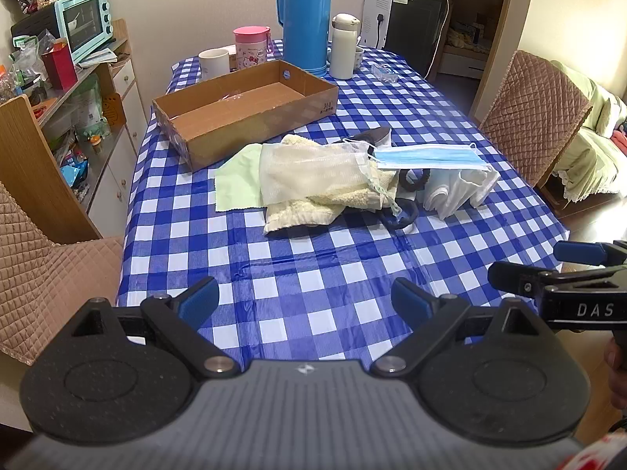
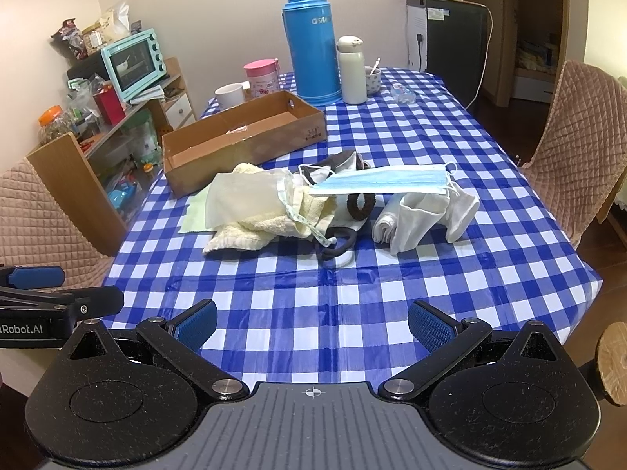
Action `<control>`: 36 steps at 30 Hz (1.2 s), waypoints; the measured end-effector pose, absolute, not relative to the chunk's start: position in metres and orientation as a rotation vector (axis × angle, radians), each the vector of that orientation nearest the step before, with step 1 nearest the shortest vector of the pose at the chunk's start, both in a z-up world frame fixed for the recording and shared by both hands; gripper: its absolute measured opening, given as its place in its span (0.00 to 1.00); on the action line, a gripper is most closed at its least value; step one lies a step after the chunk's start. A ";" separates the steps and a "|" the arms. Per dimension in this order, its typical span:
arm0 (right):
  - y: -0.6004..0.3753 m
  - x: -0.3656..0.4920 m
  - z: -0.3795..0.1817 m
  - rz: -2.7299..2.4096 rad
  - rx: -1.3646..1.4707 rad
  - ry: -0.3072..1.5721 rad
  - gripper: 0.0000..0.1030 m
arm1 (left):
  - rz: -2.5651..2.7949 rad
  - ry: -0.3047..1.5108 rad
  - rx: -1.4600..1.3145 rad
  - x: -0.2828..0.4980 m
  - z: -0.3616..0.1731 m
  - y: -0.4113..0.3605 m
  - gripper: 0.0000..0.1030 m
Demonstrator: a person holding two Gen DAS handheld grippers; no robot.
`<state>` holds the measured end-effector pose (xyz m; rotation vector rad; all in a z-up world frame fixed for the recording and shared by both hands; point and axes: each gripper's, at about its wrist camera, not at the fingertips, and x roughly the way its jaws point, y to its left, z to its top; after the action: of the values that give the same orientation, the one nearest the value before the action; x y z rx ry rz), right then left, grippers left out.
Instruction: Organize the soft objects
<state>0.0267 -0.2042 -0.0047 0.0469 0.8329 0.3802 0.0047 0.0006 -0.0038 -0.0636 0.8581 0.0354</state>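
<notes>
A pile of soft things lies mid-table: a blue face mask point(image 1: 429, 157) point(image 2: 382, 181), a mesh bag point(image 1: 309, 170) point(image 2: 245, 197) on a cream towel point(image 1: 301, 209) point(image 2: 245, 233), a green cloth point(image 1: 237, 186), white socks point(image 1: 458, 192) point(image 2: 423, 213), a brown hair tie point(image 2: 360, 205) and dark bands point(image 1: 403, 215). An open cardboard box point(image 1: 243, 111) point(image 2: 243, 139) stands behind the pile. My left gripper point(image 1: 305, 297) is open and empty over the near table. My right gripper point(image 2: 312, 325) is open and empty, beside the left; it also shows in the left wrist view point(image 1: 548, 270).
A blue thermos point(image 1: 305, 15) point(image 2: 313, 39), white flask point(image 1: 345, 45), pink cup point(image 1: 250, 47) and white mug point(image 1: 213, 62) stand at the table's far end. Quilted chairs point(image 1: 529, 117) point(image 1: 39, 266) flank the table. A shelf with a teal oven point(image 1: 82, 21) is at left.
</notes>
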 end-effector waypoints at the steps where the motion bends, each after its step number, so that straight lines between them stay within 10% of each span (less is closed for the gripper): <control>1: -0.205 0.026 -0.005 0.380 0.047 0.832 1.00 | 0.035 0.858 -0.063 0.005 -0.003 0.001 0.91; 36: -0.217 0.051 -0.012 0.412 0.051 0.826 1.00 | 0.053 0.829 -0.060 0.034 -0.001 -0.008 0.91</control>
<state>0.0514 -0.2169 -0.0121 0.0515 0.8258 0.4121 0.0337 -0.0080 -0.0013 -0.0595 0.8292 0.0532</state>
